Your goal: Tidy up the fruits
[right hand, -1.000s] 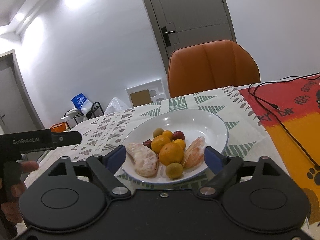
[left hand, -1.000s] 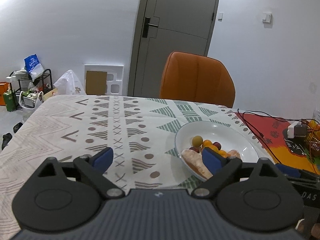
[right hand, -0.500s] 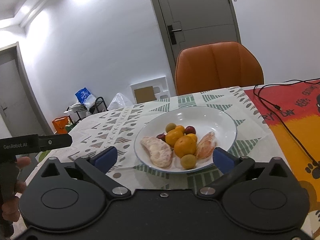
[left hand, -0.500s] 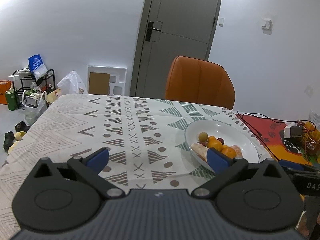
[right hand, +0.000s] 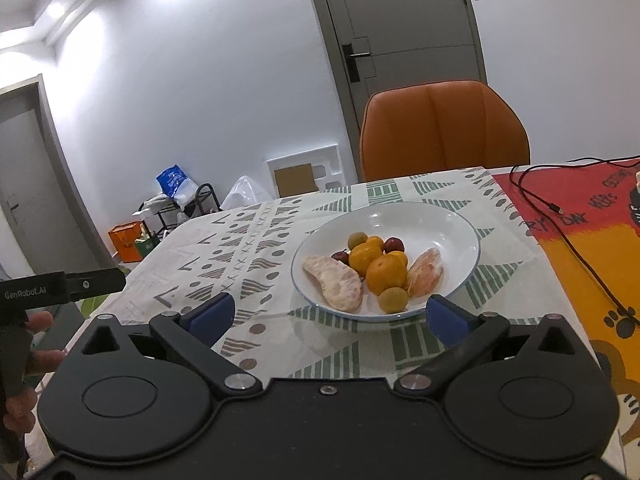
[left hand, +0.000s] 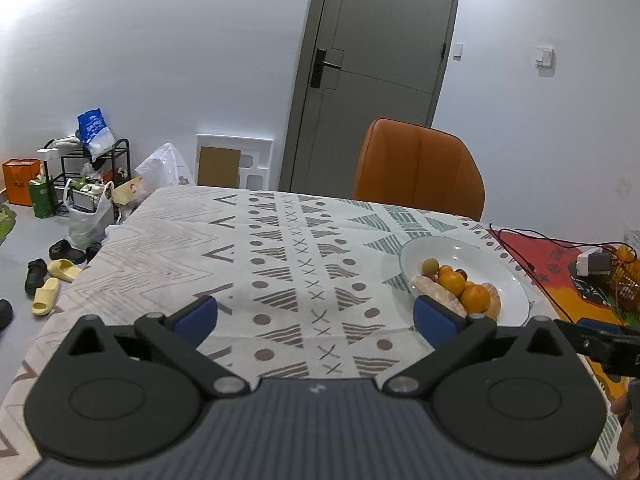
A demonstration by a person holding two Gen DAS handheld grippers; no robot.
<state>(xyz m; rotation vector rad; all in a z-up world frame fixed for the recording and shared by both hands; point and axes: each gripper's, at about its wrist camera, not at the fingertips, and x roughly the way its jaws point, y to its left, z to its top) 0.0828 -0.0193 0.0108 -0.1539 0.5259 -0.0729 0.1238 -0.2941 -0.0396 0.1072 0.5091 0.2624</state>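
Note:
A white plate [right hand: 452, 224] [left hand: 496, 264] on the patterned tablecloth holds the fruit: two peeled citrus segments [right hand: 334, 282], several small oranges [right hand: 386, 274], dark red cherries [right hand: 394, 245] and small yellow-green fruits [right hand: 393, 300]. My right gripper [right hand: 328, 314] is open just in front of the plate, with nothing between its blue pads. My left gripper [left hand: 316, 314] is open over bare cloth to the left of the plate, its right pad [left hand: 434, 318] near the plate's front rim. Nothing is held.
An orange chair [left hand: 418, 170] stands behind the table, with a grey door [left hand: 380, 68] past it. A red and orange mat [right hand: 592, 240] with a black cable [right hand: 576, 248] lies right of the plate. Bags, a rack and shoes [left hand: 52, 280] crowd the floor at left.
Both grippers have drawn back from the plate, which now looks smaller and farther. Their jaws have spread wider. The fruit has stayed where it was.

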